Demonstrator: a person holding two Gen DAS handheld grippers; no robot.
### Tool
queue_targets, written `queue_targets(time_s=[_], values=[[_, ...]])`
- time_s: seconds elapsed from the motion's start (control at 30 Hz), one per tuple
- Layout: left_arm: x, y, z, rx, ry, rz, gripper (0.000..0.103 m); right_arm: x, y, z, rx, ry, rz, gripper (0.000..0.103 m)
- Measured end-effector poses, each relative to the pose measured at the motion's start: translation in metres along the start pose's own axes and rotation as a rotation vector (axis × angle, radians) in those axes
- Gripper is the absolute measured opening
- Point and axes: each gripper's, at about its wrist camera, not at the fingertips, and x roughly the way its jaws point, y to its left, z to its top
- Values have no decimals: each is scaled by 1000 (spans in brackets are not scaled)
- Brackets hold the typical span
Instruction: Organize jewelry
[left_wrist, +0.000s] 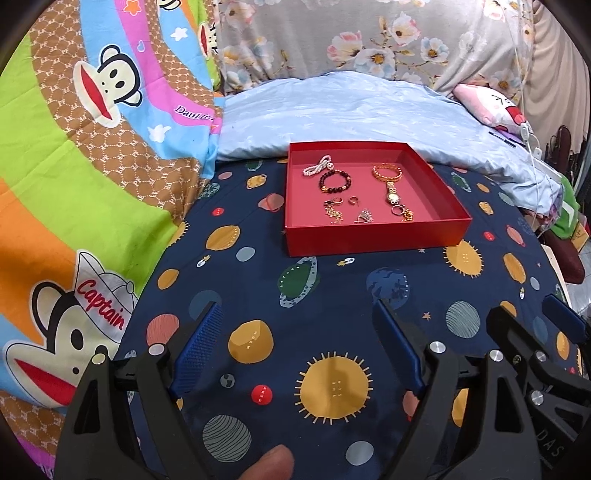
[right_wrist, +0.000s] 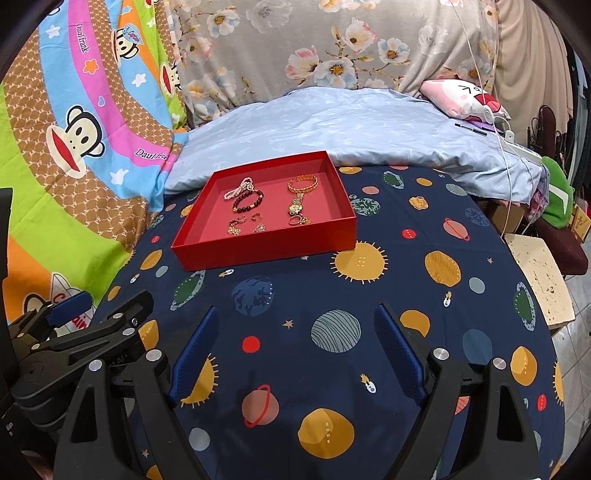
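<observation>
Red tray (left_wrist: 373, 236) on my bed: bracelets, watch (left_wrist: 392, 195), rings. My left claw (left_wrist: 297, 347) and right claw (right_wrist: 295, 350): apart, empty.

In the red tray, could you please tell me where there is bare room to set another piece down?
The red tray is bare along its right side, between the gold watch and the right wall. The left half is crowded: pearl bracelet, dark bead bracelet, earrings.

Both the left gripper (left_wrist: 295, 347) and right gripper (right_wrist: 295, 350) have black plastic frames, silver round-headed pins and ribbed dark-blue finger pads (left_wrist: 201, 343).
</observation>
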Motion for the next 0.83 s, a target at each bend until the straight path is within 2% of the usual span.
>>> queue_targets(time_s=[0.37, 0.57, 0.83], values=[[7, -4, 1, 1, 23, -1, 84, 5, 0, -1, 2, 2, -12, 85], [8, -2, 0, 17, 4, 30, 85, 8, 5, -3, -3, 13, -18, 85], [10, -2, 0, -4, 25, 14, 85, 9, 3, -6, 14, 15, -22, 85]])
